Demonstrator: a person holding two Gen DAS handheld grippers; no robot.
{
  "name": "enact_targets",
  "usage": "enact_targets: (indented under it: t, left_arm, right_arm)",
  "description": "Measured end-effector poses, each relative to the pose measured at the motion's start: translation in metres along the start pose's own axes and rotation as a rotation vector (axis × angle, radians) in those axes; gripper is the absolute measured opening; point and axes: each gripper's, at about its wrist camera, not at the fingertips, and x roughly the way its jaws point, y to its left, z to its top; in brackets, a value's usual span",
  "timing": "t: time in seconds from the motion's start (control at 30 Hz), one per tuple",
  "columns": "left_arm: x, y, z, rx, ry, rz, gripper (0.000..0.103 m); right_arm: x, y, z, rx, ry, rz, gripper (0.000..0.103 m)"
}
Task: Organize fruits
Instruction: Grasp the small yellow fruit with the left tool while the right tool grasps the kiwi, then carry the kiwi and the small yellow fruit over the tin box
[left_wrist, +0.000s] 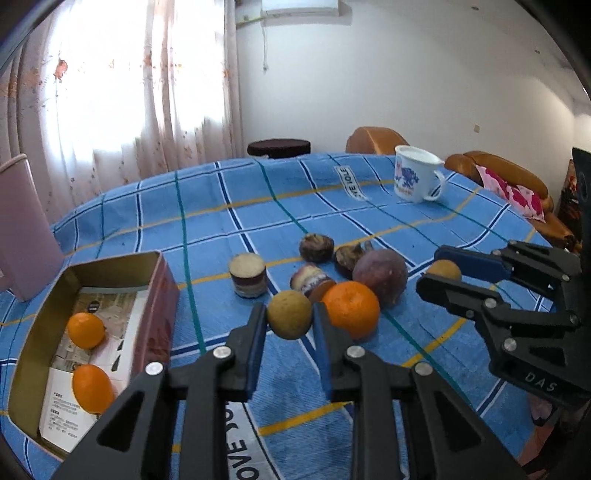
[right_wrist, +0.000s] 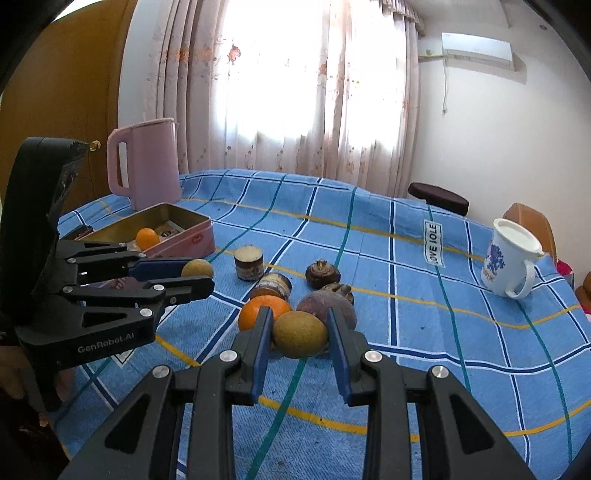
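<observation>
- The left gripper (left_wrist: 289, 318) is clamped on a small brown fruit (left_wrist: 289, 318), lifted above the blue checked tablecloth (left_wrist: 207, 206).
- The right gripper (right_wrist: 300, 334) grips a second brown fruit (right_wrist: 300, 334).
- The pink tin (left_wrist: 162, 295) at near left holds two oranges (left_wrist: 86, 329).
- One orange (left_wrist: 352, 308) lies on the cloth beside a purple fruit (left_wrist: 380, 275).
</observation>
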Motion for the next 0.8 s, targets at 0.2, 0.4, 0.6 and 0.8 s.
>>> enact_targets:
  t: [0.2, 0.4, 0.6, 0.8]
  left_arm:
    - [-0.007, -0.003, -0.001, 0.009, -0.038, 0.027, 0.027]
    - [-0.014, -0.003, -0.002, 0.008, -0.075, 0.047, 0.027]
    - [-0.021, -0.003, -0.003, 0.005, -0.110, 0.060, 0.027]
    - [-0.028, -0.004, -0.005, 0.007, -0.153, 0.085, 0.027]
  right_arm:
    - [-0.006, -0.001, 0.000, 0.004, -0.030, -0.004, 0.031]
    - [-0.010, -0.002, 0.000, 0.011, -0.058, -0.007, 0.031]
    - [-0.017, -0.004, -0.001, 0.021, -0.093, -0.014, 0.031]
    - [-0.024, -0.003, -0.002, 0.022, -0.131, -0.033, 0.031]
